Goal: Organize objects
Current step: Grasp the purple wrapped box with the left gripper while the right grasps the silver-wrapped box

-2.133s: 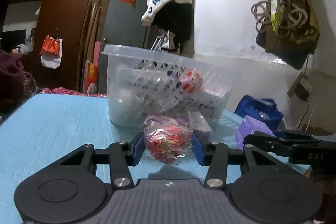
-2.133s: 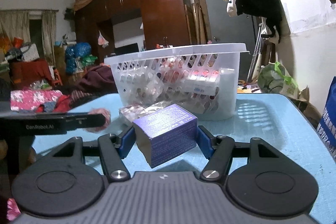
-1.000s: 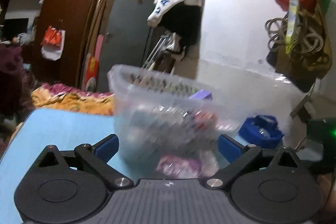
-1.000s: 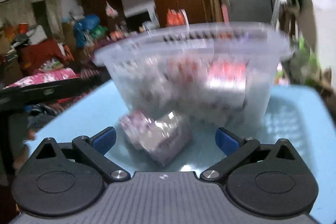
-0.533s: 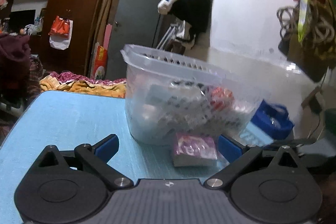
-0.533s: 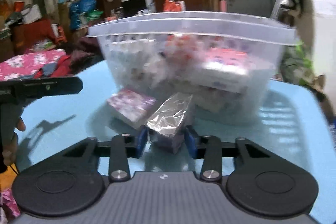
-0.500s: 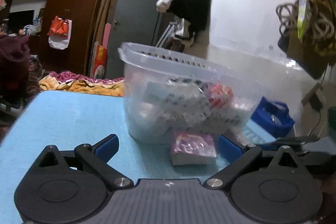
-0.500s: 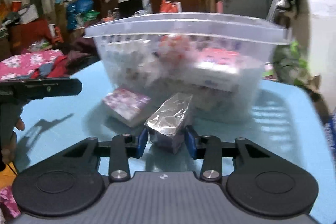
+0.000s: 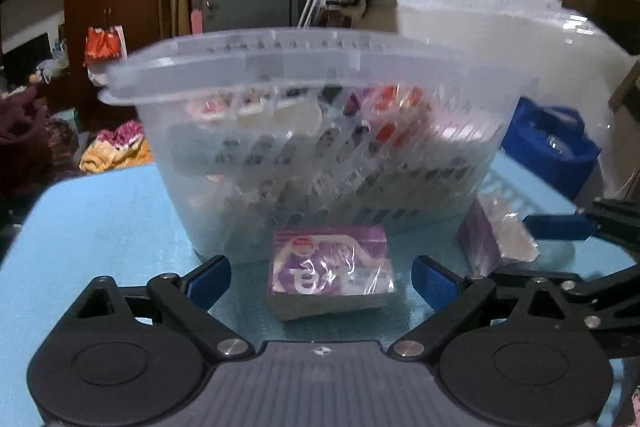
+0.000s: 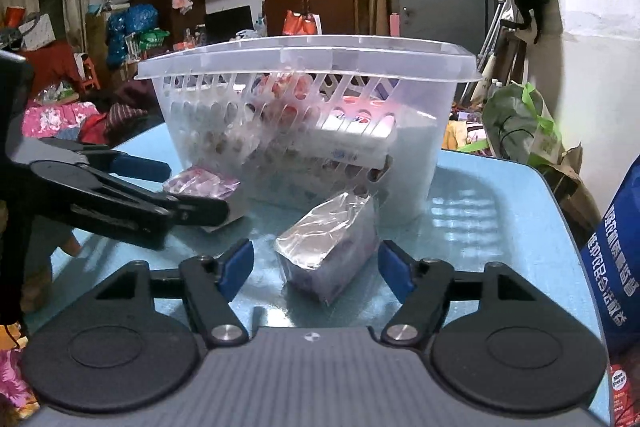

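Purple wrapped packet [image 9: 330, 277] lies between the spread, untouching jaws of left gripper [image 9: 320, 277]; foil-wrapped pack [image 10: 328, 247] sits untouched between right gripper [image 10: 316, 267] jaws, opening; basket [image 10: 308, 63] just ahead.

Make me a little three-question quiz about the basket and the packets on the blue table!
1. True or false: the clear plastic slotted basket is empty.
2. How many wrapped packets lie on the light blue table outside the basket?
3. Which sits between the left tool's blue pads: A) the flat purple wrapped packet, B) the shiny silver-ended wrapped packet, C) nothing?

Key: 1. False, it holds packets and boxes. 2. Two. 3. A, and the pads stand clear of it.
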Demonstrator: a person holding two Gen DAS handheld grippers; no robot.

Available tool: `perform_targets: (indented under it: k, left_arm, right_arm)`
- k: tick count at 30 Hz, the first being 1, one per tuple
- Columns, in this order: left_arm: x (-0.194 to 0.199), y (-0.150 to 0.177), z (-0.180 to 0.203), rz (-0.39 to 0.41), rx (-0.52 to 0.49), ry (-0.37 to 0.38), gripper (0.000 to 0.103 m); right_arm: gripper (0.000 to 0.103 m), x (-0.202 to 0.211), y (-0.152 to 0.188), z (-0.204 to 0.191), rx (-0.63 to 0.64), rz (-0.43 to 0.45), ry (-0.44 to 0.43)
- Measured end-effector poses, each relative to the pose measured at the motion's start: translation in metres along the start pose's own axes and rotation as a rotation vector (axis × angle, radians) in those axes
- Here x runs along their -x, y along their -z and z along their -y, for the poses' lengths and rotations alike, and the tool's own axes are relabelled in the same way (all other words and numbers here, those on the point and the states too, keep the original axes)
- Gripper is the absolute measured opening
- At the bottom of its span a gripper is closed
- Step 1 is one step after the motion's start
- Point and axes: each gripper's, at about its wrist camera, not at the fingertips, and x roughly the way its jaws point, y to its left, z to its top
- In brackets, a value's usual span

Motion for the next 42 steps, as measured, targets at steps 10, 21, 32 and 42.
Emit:
perform_targets:
  k: [10,21,32,42]
  left_arm:
    - [0.022,0.013,-0.018,0.043,0.047,0.049,0.069]
    - [0.048,0.035,-0.042,0.224,0.109,0.300,0.069]
    - [0.110,-0.018,-0.034,0.418,0.022,0.240,0.070]
    - [0.043,-0.127,-0.051,0.256,0.057,0.056,0.103]
  right_arm:
    - [0.054,-0.016,-0.003,-0.005,0.032,-0.038,0.037]
    - [0.052,0.022,0.010,-0.010,0.076,0.180,0.006]
    - [0.052,0.089,-0.038,-0.019,0.037,0.400,-0.101]
    - [0.089,0.007,-0.168,-0.008,0.104,0.230,0.042]
